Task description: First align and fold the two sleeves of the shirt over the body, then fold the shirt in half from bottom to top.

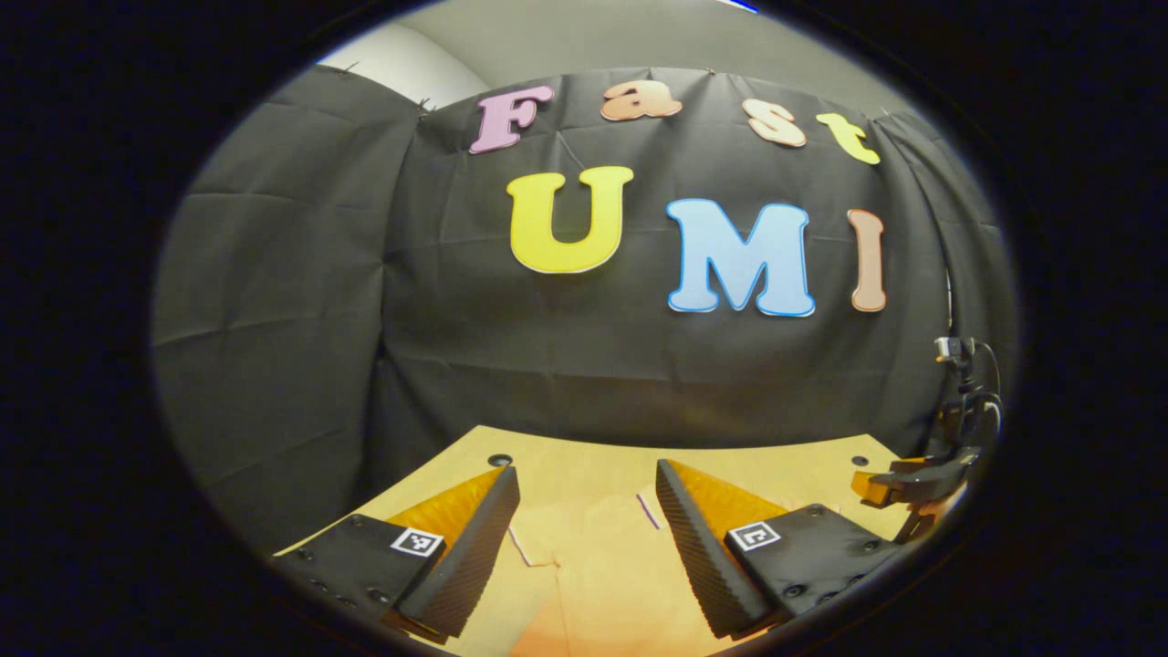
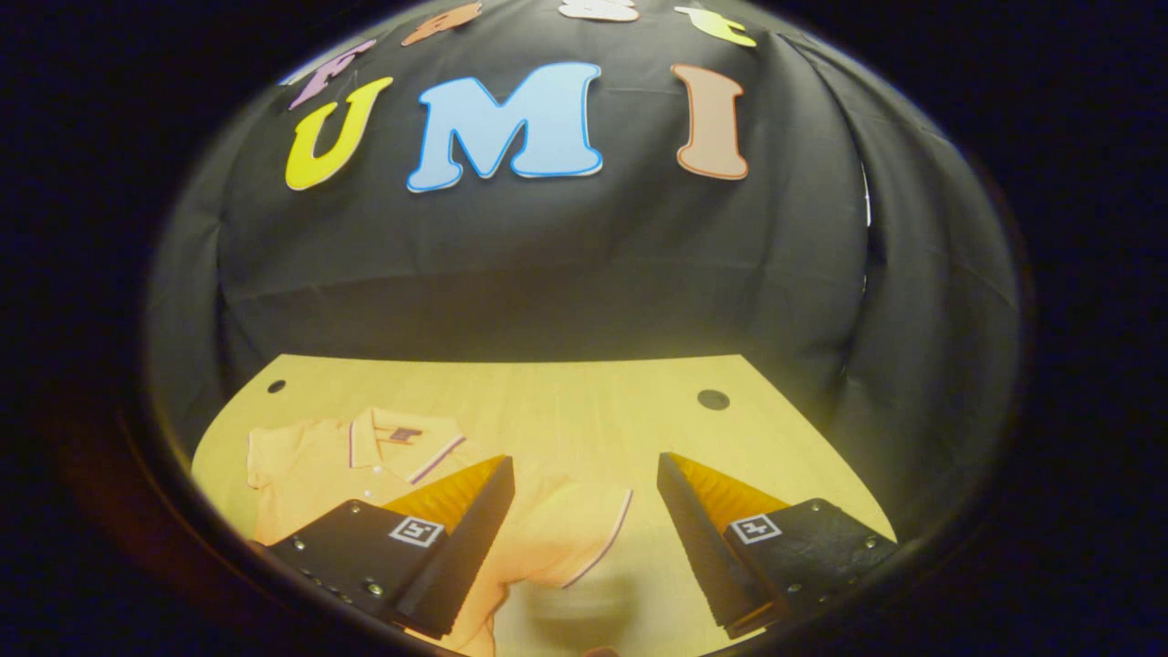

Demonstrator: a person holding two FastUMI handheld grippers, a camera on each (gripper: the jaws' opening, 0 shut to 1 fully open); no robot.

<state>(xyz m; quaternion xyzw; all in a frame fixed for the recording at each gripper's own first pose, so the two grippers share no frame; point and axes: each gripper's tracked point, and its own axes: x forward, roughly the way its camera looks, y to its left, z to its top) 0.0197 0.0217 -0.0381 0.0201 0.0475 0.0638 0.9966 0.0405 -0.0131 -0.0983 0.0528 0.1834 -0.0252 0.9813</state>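
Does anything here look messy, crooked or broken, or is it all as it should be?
Nothing looks spilled or damaged. The orange shirt lies flat on the wooden table, collar toward the wall, one short sleeve spread out to the side, not yet folded. Both the right gripper and left gripper hang open above it, holding nothing.

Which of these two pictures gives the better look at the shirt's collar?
The right gripper view: the shirt lies flat on the table, its collar and one sleeve plain. The left gripper view catches just a strip of the cloth between the fingers.
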